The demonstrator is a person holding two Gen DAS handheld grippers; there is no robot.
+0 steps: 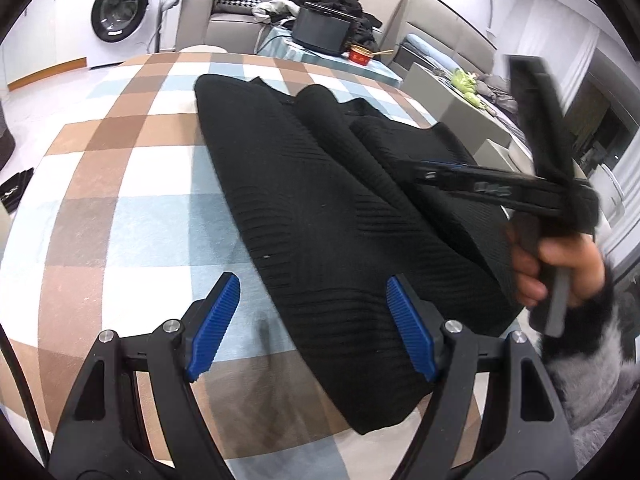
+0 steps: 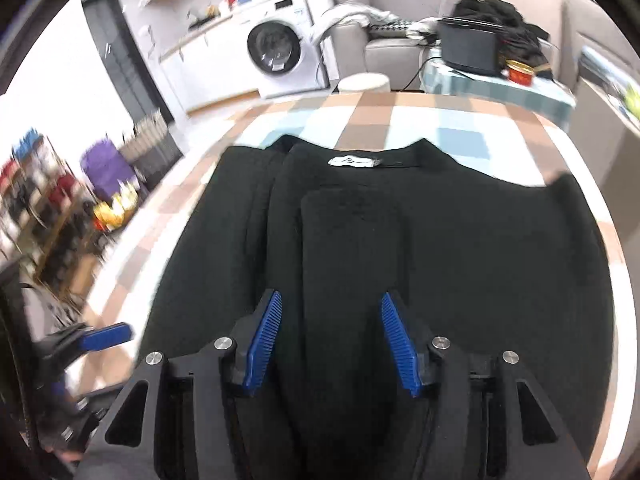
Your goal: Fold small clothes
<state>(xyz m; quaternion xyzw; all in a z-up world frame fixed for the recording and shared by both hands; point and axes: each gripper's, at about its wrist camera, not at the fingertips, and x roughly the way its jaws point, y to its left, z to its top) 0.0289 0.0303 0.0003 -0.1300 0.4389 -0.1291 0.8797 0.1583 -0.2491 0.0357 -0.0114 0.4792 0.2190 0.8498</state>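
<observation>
On the checked counter (image 1: pixel 120 216) lies a black ribbed knit top (image 1: pixel 320 208), spread flat with its sleeves already folded inward over the body and its white neck label (image 2: pixel 354 161) at the far end. It looks soft, limp and light, with a grippy ribbed weave; I judge it will sag and drag unless pinched through both layers at the near hem corners. The left gripper (image 1: pixel 312 328) hovers with jaws spread wide over the near hem edge, holding nothing. The right gripper (image 2: pixel 330 344) is likewise spread apart and empty above the folded sleeves. The cloth-covered counter may bunch under a sliding garment. Around it sit a washing machine (image 1: pixel 120 16), a grey sofa (image 1: pixel 224 12) and a cluttered side table (image 2: pixel 500 80).
</observation>
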